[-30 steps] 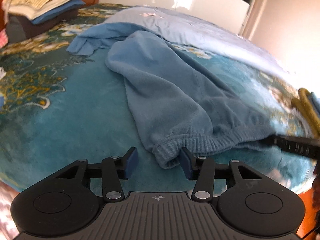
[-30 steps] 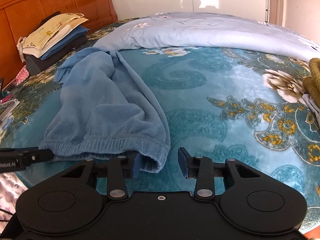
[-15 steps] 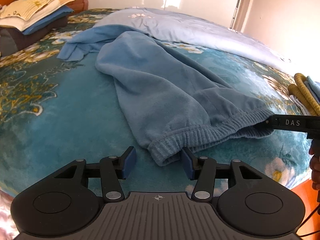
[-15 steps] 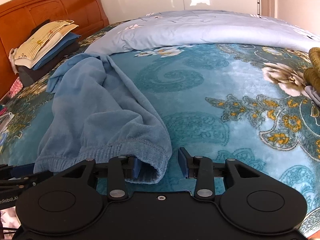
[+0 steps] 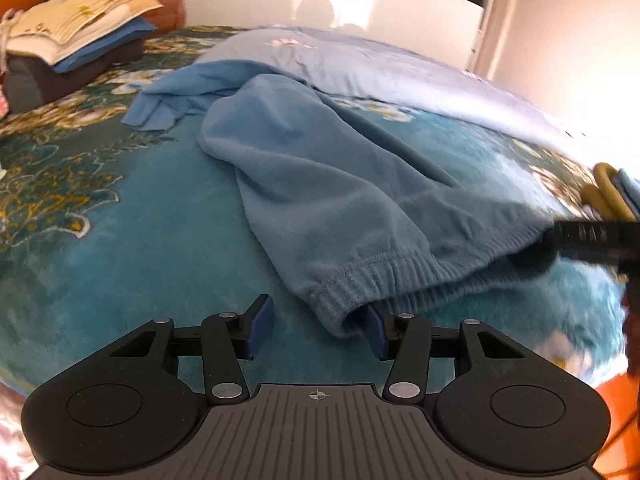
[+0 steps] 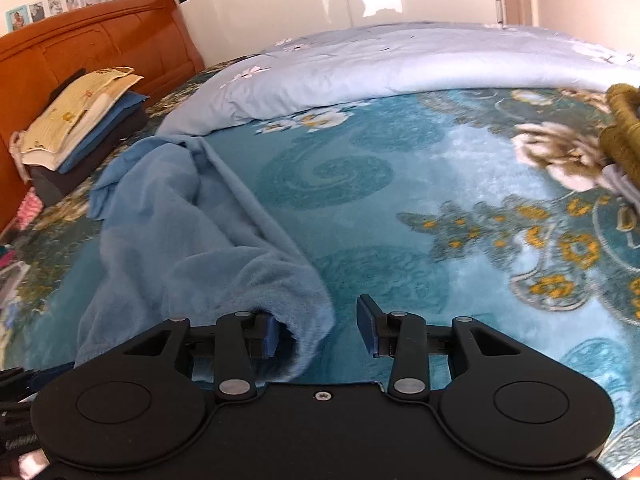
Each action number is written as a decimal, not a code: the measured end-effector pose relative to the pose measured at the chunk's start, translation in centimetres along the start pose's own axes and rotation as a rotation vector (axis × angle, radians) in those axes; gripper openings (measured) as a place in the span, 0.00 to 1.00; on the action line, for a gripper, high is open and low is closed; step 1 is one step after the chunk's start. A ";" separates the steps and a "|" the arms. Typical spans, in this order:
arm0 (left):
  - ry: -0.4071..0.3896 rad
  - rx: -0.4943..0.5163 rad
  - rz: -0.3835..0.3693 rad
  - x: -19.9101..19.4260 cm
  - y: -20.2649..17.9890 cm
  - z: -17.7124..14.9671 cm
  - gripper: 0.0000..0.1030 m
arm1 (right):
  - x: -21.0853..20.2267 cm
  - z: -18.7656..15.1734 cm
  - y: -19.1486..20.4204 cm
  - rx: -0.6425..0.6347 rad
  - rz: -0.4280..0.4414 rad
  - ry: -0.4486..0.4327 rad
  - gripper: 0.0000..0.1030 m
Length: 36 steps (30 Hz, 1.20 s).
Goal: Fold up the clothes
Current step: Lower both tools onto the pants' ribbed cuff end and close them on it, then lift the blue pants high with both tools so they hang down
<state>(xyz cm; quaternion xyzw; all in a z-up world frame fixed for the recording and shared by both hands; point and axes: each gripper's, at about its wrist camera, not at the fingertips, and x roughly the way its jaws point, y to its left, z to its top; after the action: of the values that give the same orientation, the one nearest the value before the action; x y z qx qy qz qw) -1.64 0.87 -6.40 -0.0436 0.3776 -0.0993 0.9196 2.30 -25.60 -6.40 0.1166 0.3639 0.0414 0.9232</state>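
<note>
Light blue fleece trousers point(image 5: 320, 184) lie crumpled on the teal floral blanket point(image 5: 140, 240), their elastic waistband point(image 5: 380, 276) towards me. My left gripper point(image 5: 318, 316) is at the waistband's left corner. Its jaws are closing with that corner between them, against the right pad, while the left pad stands clear. My right gripper point(image 6: 318, 320) is at the other corner of the trousers point(image 6: 168, 240). The cloth drapes over its left finger point(image 6: 268, 336) and the right finger is apart from it. In the left wrist view that gripper's dark finger point(image 5: 592, 240) pokes into the waistband.
A stack of folded clothes point(image 6: 80, 128) sits by the orange wooden headboard point(image 6: 100, 52). A pale blue duvet point(image 6: 400, 68) is bunched across the far side of the bed. Olive-yellow fabric point(image 6: 624, 132) lies at the right edge. A white wardrobe stands behind.
The waistband's right corner has slid further over my right gripper's left finger, and that view has tilted a little. The left corner now lies against my left gripper's right pad.
</note>
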 end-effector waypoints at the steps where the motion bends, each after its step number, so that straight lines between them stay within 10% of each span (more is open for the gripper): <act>1: -0.008 -0.009 0.011 0.2 0.0 0.2 0.36 | 0.1 -0.1 0.2 -0.007 0.009 0.005 0.38; 8: -0.029 -0.103 0.028 0.3 1.5 0.6 0.18 | 0.9 -0.4 1.1 -0.017 0.024 0.021 0.37; 16: -0.047 -0.163 0.015 -1.0 2.6 1.0 0.17 | 0.2 0.2 1.8 -0.028 0.011 0.022 0.13; 36: -0.312 -0.113 -0.028 -10.6 1.6 6.0 0.09 | -10.4 3.5 5.5 -0.087 0.099 -0.279 0.06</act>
<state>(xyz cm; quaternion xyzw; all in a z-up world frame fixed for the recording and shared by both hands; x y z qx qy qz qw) -4.54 4.75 4.92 -0.1152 0.2344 -0.0828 0.9617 -2.89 -22.60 4.31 0.0990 0.2239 0.0861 0.9657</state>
